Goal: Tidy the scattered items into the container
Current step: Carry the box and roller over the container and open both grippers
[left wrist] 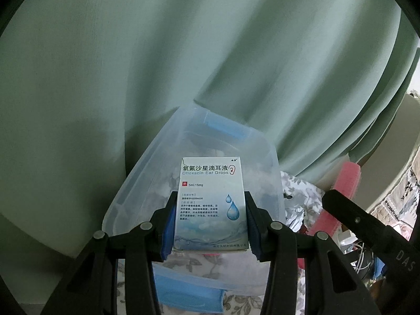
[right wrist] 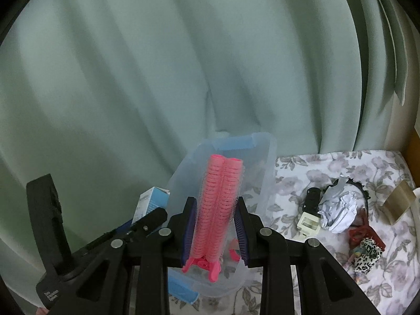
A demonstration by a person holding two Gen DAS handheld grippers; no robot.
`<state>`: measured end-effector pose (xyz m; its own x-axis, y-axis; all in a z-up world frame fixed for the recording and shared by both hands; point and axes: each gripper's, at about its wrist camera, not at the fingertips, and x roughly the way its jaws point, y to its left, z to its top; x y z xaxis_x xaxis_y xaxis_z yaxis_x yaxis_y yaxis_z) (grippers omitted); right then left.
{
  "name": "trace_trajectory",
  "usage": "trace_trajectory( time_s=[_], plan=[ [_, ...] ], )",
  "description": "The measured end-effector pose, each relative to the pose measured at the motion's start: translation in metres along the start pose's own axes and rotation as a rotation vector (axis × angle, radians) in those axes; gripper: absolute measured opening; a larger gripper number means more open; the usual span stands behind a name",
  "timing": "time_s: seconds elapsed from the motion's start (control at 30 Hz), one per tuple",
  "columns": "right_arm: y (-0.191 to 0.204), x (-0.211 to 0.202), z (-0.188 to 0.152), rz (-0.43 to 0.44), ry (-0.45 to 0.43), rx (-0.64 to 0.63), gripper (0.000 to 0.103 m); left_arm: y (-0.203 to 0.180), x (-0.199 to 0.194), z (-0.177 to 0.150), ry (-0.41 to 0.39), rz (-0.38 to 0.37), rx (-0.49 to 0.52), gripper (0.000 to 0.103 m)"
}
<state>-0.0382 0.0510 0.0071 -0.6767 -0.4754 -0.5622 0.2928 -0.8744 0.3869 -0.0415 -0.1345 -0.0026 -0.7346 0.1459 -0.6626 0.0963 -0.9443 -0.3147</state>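
The left gripper (left wrist: 210, 218) clamps a box of ear drops (left wrist: 211, 204) upright over the clear bin (left wrist: 265, 157). The right gripper (right wrist: 216, 225) grips a pink roller clip (right wrist: 219, 204) above the same bin (right wrist: 270, 162). Still scattered on the floral cloth (right wrist: 380, 168): crumpled paper (right wrist: 338, 210), a black-and-white clip (right wrist: 309, 212), a leopard scrunchie (right wrist: 367, 254).

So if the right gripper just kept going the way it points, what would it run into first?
Most likely the clear plastic container: the right gripper, shut on the pink hair roller clip, aims into its open top, so the clip's far end would probably meet the inside first. Depth is unclear.
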Motion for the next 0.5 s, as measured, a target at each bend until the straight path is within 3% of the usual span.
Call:
trace_trajectory(
  time_s=[0.5],
  plan=[
    [-0.004, 0.027, -0.003, -0.013, 0.073, -0.003, 0.032, 0.007, 0.017, -0.002, 0.034, 0.0, -0.019, 0.047]
  ],
)
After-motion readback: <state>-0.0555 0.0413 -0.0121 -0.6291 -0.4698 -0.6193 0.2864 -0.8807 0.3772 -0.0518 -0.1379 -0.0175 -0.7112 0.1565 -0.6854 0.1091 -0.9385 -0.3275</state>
